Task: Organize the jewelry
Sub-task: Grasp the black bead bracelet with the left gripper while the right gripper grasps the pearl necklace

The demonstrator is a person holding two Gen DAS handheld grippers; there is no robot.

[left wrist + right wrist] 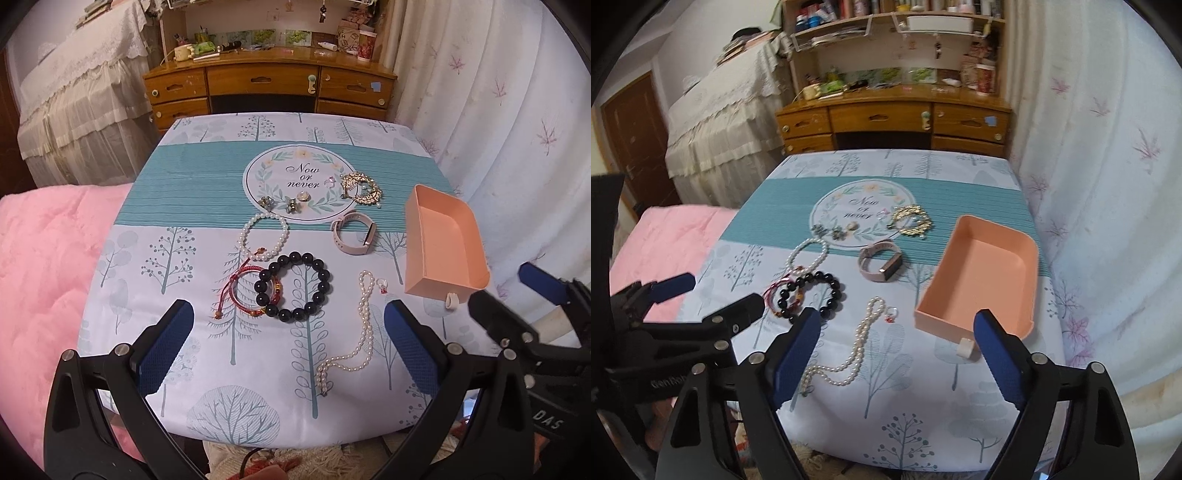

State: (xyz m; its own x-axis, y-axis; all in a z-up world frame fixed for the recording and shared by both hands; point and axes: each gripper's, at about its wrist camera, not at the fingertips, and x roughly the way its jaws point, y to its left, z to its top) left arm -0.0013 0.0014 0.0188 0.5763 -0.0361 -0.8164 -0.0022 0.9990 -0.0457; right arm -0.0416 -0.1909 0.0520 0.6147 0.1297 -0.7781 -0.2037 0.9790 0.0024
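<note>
Jewelry lies spread on the tree-print tablecloth (155,280): a black bead bracelet (293,287) (812,295), a red cord bracelet (242,291), a white pearl bracelet (264,236), a pearl necklace (360,332) (849,350), a pink watch (352,236) (881,266), a gold brooch piece (362,188) and small earrings (291,203). An empty peach box (443,240) (982,277) stands at the right. My left gripper (288,350) is open above the table's near edge, below the black bracelet. My right gripper (894,354) is open near the necklace and the box's near end.
A small ring with a red charm (381,285) lies beside the necklace. A white loop tab (966,347) sticks out of the box's front. A pink blanket (44,280) lies left of the table, a curtain (517,110) right, a wooden desk (266,85) behind.
</note>
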